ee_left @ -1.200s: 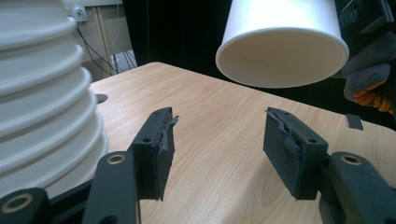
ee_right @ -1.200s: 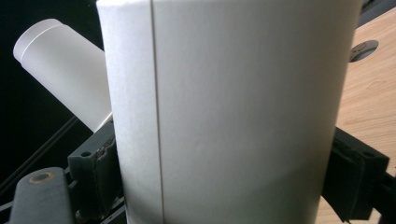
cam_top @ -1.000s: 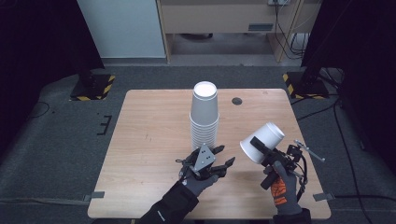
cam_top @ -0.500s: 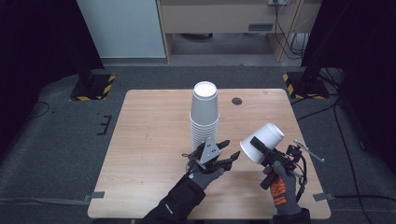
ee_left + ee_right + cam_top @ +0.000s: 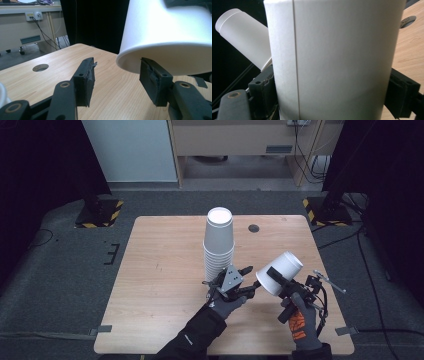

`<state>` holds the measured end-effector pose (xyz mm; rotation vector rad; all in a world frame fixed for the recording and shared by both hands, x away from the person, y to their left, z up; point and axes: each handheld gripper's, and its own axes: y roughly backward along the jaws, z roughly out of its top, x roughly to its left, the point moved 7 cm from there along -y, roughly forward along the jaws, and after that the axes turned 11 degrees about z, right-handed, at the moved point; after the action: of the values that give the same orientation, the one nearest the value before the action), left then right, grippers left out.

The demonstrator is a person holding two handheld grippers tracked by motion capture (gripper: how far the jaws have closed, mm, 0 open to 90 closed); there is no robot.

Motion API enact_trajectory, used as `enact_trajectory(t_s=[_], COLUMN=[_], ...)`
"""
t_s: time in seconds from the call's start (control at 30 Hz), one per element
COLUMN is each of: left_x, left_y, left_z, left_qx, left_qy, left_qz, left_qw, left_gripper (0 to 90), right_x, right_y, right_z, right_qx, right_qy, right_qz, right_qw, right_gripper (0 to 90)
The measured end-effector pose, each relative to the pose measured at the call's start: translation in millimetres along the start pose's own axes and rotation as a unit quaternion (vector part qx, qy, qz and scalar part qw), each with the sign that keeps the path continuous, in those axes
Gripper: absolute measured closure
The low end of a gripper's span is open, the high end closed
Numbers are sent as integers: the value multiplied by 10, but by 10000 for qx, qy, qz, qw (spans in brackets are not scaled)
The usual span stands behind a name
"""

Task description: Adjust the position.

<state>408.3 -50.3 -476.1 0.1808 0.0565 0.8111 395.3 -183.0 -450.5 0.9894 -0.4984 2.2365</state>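
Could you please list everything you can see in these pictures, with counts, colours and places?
Table: one, light wood, centre, with a round hole near its far edge.
Cup stack: one, white, inverted, mid-table.
Single cup: one, white, tilted, held above the table.
Hazard-striped stand bases: two, black and yellow, on the floor at the far corners.
Left tool: black, open, beside the single cup's rim.
Right tool: black, shut on the single cup.

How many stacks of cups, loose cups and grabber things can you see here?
Stack of white cups: 1
Single white cup, held above the table: 1
Hand-held grippers: 2, left hand-held gripper and right hand-held gripper
Total: 4
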Motion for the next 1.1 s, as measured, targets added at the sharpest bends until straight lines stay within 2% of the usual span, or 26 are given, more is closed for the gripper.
enact_trajectory(t_s=[0.23,0.67,0.97,1.1], left_x=[-18,-33,-68,-66], left_y=[-69,-144,-139,-118], left_z=[4,50,35,10], left_qx=[-71,-212,-247,-229], left_qy=[85,61,-130,-104], left_qz=[13,30,94,56], left_qw=[9999,9998,9996,9997], left_gripper=[490,574,726,778], right_x=[-9,-10,-20,-43], right_y=[-2,-32,-46,-51], right_z=[-7,-51,-81,-90], right_qx=[3,100,166,180], right_qy=[-14,-65,-112,-115], right_qz=[15,49,33,12], right_qw=[10000,9999,9998,9998], right_gripper=[148,148,147,144])
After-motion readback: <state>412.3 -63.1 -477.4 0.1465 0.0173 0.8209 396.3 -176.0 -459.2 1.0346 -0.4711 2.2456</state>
